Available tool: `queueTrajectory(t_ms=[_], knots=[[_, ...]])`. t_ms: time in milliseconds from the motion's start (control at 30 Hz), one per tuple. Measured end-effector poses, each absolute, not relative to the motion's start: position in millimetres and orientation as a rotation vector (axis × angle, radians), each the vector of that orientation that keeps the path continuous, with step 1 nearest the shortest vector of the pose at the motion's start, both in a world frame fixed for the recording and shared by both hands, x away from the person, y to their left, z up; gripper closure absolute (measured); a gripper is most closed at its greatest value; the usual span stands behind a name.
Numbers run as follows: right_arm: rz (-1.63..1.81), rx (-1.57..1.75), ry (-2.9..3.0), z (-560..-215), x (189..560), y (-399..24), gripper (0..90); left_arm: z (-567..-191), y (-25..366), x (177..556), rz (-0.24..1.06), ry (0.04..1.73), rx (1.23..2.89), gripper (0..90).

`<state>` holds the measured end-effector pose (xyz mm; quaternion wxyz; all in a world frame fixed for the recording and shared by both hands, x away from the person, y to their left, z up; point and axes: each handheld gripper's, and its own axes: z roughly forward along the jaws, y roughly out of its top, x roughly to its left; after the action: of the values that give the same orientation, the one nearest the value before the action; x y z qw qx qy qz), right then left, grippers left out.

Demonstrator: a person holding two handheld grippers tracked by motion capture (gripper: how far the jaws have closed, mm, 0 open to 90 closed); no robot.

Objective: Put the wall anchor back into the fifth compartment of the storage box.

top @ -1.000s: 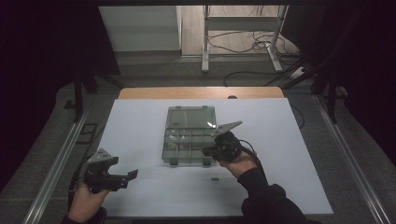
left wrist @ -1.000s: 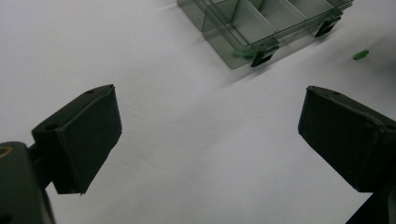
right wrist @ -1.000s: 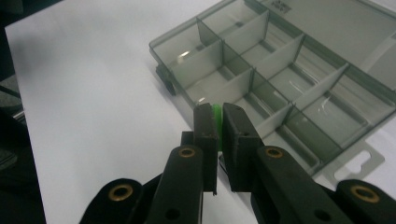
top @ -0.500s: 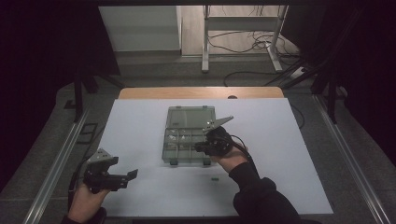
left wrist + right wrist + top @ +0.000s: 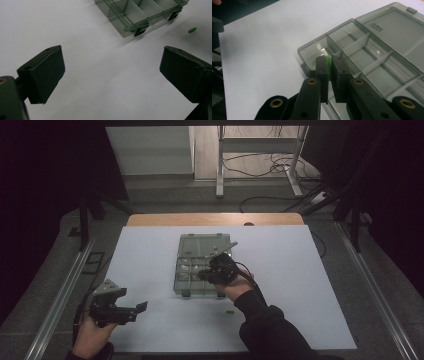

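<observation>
1. Green, a small plastic piece [image 5: 327,60] sits pinched in the right gripper [image 5: 329,65], over a corner compartment of the smoky clear plastic organiser box [image 5: 186,245]; release appears pending.
2. Beside the box's latches, another small green piece [image 5: 192,30] waits on the white worktop [image 5: 310,285].
3. Left gripper [image 5: 111,72], jaws wide apart and empty, hovers near the box.

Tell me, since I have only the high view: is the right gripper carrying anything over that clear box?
Observer: Yes. In the right gripper view, the right gripper is shut on a small green piece.
Operator: Where over the compartment box?
Observer: At the corner compartment of the compartment box, the end one in the row nearest the gripper.
Operator: And the left gripper?
Observer: The left gripper is open above the white table sheet, with nothing between its jaws.
Operator: Any loose pieces?
Observer: One green bit lies on the sheet near the box's latches.
</observation>
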<state>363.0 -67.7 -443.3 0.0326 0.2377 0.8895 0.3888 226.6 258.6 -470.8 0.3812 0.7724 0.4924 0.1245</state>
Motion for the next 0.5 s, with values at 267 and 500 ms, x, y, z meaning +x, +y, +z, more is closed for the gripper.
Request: queueTrajectory(t_ms=[267, 500], knots=[[1.205, 0.723, 2.746, -447, 366, -54, 83.8, -471, 259, 227, 0.314, 1.256, 1.972, 6.6], [1.196, 0.725, 2.75, -453, 370, -44, 83.8, -471, 259, 226, 0.31, 1.238, 1.975, 4.5]])
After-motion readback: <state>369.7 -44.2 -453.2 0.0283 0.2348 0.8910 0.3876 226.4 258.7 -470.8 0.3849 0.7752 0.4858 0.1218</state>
